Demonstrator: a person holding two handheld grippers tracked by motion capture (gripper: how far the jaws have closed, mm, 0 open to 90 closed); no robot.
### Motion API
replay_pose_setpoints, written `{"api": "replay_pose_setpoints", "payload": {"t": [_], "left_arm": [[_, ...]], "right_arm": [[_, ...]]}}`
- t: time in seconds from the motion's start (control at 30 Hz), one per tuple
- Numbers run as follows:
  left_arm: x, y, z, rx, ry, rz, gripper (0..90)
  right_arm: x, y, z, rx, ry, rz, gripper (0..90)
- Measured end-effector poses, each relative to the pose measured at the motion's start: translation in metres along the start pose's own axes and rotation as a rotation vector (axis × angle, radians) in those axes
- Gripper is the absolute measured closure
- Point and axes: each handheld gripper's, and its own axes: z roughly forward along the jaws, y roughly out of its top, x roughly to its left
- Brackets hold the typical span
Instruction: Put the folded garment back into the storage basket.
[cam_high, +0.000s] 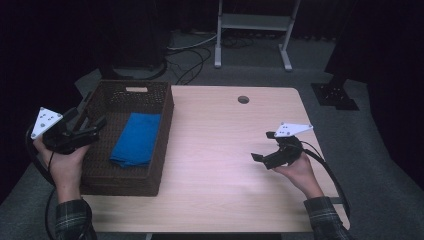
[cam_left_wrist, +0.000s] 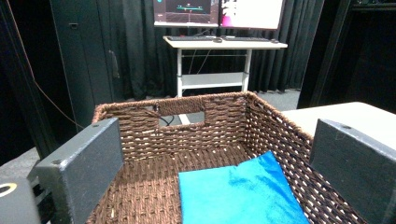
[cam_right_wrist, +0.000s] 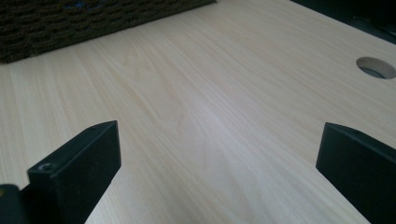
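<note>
1. Your left tongs (cam_high: 92, 127) stand wide, jaws well apart and nothing between them. They hang over the near-left rim of the basket (cam_high: 165, 117), pointing into it.

2. In the left gripper view the two black jaws frame the basket's (cam_left_wrist: 140, 135) inside. The blue cloth (cam_left_wrist: 238, 193) lies between them, lower down, not touched.

3. Your right tongs (cam_high: 262, 156) are also wide and empty. They sit low over the bare bench (cam_high: 220, 150), well to the right of the basket and pointing towards it. The right gripper view shows wood grain (cam_right_wrist: 187, 107) between the jaws, with the basket wall (cam_right_wrist: 70, 23) far off.

4. Container: one brown woven basket on the left part of the bench. It has handle cut-outs in its end walls.

5. Contents: the folded blue cloth (cam_high: 137, 140) lies flat on the basket floor, against the right wall. I see nothing else in the basket.

6. Judgement on progress: if the job is to stow the cloth, that looks done, with both tongs free and the cloth settled. If it is to take the cloth out, nothing has begun, and your left tongs are the better placed for it.

7. Nothing else lies on the bench beside the basket; a cable hole (cam_high: 243, 99) sits far right of it.
</note>
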Motion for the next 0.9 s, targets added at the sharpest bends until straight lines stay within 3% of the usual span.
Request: {"api": "replay_pose_setpoints", "payload": {"t": [0.9], "left_arm": [[0.000, 0.001, 0.000, -0.003, 0.006, 0.009, 2.2]], "right_arm": [[-0.006, -0.069, -0.020, 0.123, -0.041, 0.039, 0.0]]}}
